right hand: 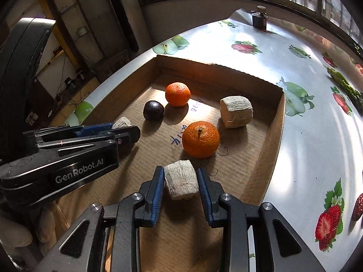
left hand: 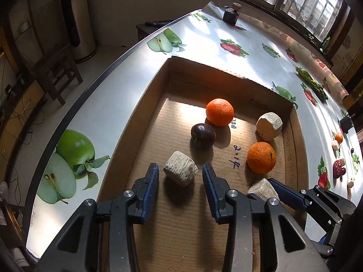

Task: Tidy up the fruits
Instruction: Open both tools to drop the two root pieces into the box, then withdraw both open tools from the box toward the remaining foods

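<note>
A shallow cardboard box (left hand: 145,104) (right hand: 270,140) lies on the table. Inside it are two oranges (left hand: 219,112) (left hand: 261,157) (right hand: 177,94) (right hand: 200,139), a dark plum (left hand: 202,135) (right hand: 153,110) and a pale fibrous chunk (left hand: 269,126) (right hand: 236,111). My left gripper (left hand: 180,166) (right hand: 127,127) is open over the box floor. A second pale chunk (left hand: 180,171) (right hand: 122,122) rests between its pads with small gaps either side. My right gripper (right hand: 181,170) is shut on a third pale chunk (right hand: 181,182) (left hand: 261,189), low over the box's near part.
The tablecloth (left hand: 118,104) is printed with fruit pictures. To the right of the box lie a small orange (left hand: 338,137), red dates (left hand: 339,168) and other small pieces. A black jar (left hand: 231,14) (right hand: 259,20) stands at the far end. The table's edge runs along the left.
</note>
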Demonstrator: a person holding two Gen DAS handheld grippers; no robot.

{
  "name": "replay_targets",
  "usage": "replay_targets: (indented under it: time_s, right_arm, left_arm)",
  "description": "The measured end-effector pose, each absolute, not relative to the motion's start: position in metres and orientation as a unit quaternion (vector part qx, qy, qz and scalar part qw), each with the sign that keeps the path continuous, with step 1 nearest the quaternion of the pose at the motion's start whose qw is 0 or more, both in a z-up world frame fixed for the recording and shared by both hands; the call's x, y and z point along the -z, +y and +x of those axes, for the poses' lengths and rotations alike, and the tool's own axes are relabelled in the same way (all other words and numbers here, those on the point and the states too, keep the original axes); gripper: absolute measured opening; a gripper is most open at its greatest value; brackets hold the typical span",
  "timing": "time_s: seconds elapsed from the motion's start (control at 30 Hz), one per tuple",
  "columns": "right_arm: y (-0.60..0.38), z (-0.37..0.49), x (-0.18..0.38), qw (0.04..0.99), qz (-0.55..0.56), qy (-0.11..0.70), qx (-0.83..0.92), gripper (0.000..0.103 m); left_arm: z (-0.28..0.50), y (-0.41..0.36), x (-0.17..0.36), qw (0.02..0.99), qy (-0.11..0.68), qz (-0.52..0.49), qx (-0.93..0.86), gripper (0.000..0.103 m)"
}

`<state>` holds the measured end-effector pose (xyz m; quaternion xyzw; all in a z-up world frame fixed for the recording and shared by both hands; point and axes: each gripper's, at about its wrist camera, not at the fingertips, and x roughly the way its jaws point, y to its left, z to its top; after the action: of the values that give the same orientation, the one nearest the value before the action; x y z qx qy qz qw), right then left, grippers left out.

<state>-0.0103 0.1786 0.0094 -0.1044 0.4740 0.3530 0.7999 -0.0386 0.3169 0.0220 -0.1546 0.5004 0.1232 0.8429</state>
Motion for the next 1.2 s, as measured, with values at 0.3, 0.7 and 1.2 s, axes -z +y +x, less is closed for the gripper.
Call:
replay_targets:
  time_s: [0.3,0.7,1.2]
  right_arm:
    - [0.164,-0.023,-0.034,0.821,-0.083,0.441,-0.353,0.034]
    - [0.050,-0.062,-0.077,0.887,0.045,0.388,-0.246,0.043]
    - [-0.025,-0.083,-0.079,0.899,0.106,0.379,-0.193,0.044]
  left_arm:
    - [-0.072,0.324,-0.060,0.863,0.442,-0.204,-0.137,0.048]
    - [-0.138,0.233,-0.135,0.940,0.276,-0.091,-0.180,0.087]
    - [-0.148,0.154,-0.143,0.948,0.284,-0.016,-0.142,0.087]
